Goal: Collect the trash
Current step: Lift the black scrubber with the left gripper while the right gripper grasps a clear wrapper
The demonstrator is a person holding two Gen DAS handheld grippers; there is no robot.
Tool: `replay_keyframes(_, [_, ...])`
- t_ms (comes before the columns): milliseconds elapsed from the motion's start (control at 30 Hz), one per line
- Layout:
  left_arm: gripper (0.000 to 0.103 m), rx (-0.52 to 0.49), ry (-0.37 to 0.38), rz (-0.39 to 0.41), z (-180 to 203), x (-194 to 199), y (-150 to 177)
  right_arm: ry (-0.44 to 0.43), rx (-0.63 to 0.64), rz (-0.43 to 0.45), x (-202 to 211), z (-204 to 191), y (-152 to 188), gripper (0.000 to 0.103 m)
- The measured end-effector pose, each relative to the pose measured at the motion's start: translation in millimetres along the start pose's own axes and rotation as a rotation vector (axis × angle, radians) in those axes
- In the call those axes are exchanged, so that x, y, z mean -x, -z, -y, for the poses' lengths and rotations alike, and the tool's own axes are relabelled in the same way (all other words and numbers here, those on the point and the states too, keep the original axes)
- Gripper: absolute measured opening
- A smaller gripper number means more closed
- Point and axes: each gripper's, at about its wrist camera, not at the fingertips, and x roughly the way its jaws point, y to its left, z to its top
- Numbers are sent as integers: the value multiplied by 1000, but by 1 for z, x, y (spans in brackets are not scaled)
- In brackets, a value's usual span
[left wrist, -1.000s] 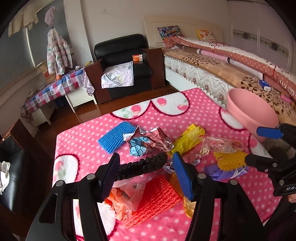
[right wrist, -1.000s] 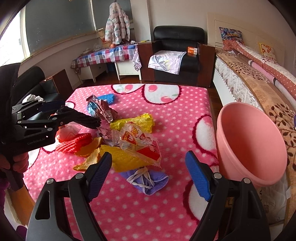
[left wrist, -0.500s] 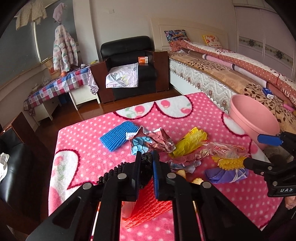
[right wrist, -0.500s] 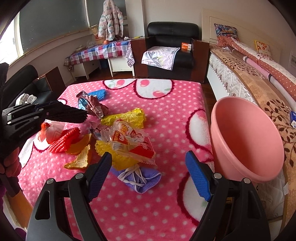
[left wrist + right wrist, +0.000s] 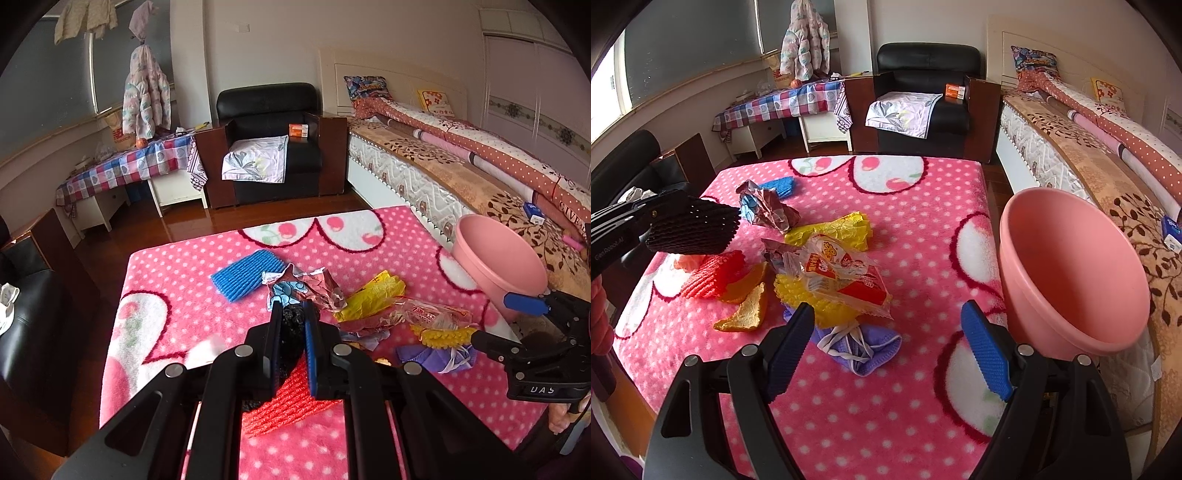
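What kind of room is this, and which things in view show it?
Most likely a home bedroom. A bed with quilts runs along one side, a black armchair stands by the wall, and a padded jacket hangs by the window.

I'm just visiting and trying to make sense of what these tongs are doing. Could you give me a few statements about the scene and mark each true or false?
1. The left tongs are shut on a black foam net. True.
2. The right tongs are gripping the purple cloth. False: they are open and hold nothing; the cloth lies on the blanket between them.
3. The pink basin already holds trash. False: what shows of its inside is bare.
4. A blue foam net lies on the pink blanket. True.
5. The red foam net is inside the basin. False: it lies on the blanket beside an orange peel.
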Motion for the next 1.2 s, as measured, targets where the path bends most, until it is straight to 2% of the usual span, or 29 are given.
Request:
replay_keyframes(667, [10, 63, -1, 30, 0, 20, -7, 18, -12, 6, 5, 6, 3, 82])
replay_keyframes(1200, [10, 132, -7, -2, 12, 18, 0, 11, -42, 18, 7, 14, 7, 82])
